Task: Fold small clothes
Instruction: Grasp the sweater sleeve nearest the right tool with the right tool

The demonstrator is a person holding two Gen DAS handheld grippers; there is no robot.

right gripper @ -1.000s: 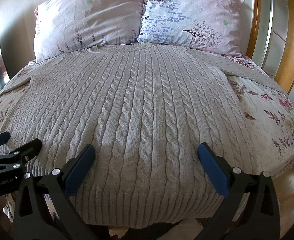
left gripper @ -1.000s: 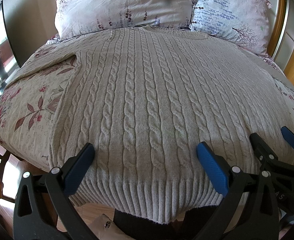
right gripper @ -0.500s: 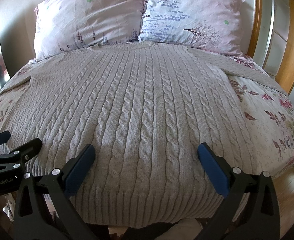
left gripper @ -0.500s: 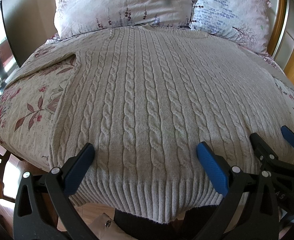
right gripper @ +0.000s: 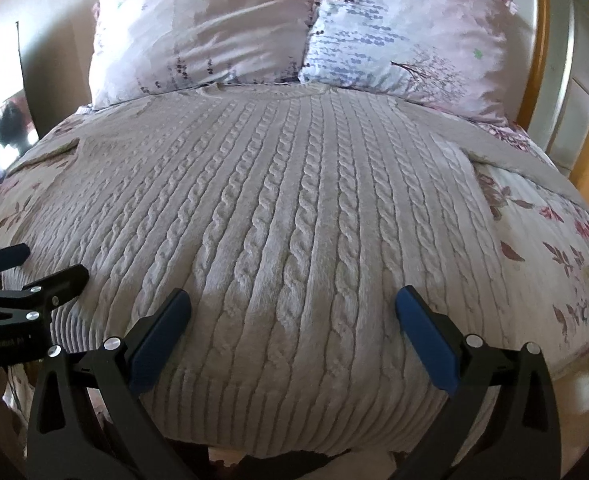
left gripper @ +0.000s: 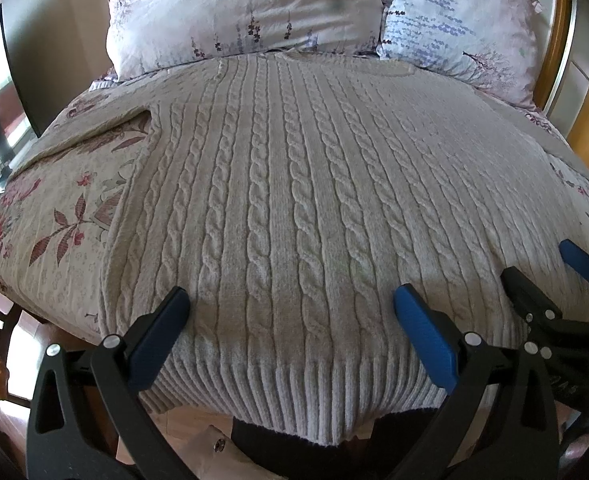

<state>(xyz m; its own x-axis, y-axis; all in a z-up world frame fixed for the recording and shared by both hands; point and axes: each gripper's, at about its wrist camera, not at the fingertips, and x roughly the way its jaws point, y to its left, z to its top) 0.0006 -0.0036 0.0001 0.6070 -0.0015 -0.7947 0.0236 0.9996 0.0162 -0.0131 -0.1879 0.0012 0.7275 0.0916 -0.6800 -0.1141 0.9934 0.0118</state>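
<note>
A cable-knit sweater lies spread flat on the bed, its neckline up against the two pillows at the head and its ribbed hem draped just over the foot edge, sleeves out toward either side edge. Laid out this way, smooth and face up, it appears ready for a first fold. The left gripper hangs over the hem toward the bed's left foot corner, its blue-padded fingers wide apart and clamped on nothing; whether the tips brush the knit cannot be told. The right gripper is set alongside it over the hem nearer the right side, fingers equally splayed and empty. Both seem placed at the near edge so that the hem can be pinched and carried up toward the pillows.
</note>
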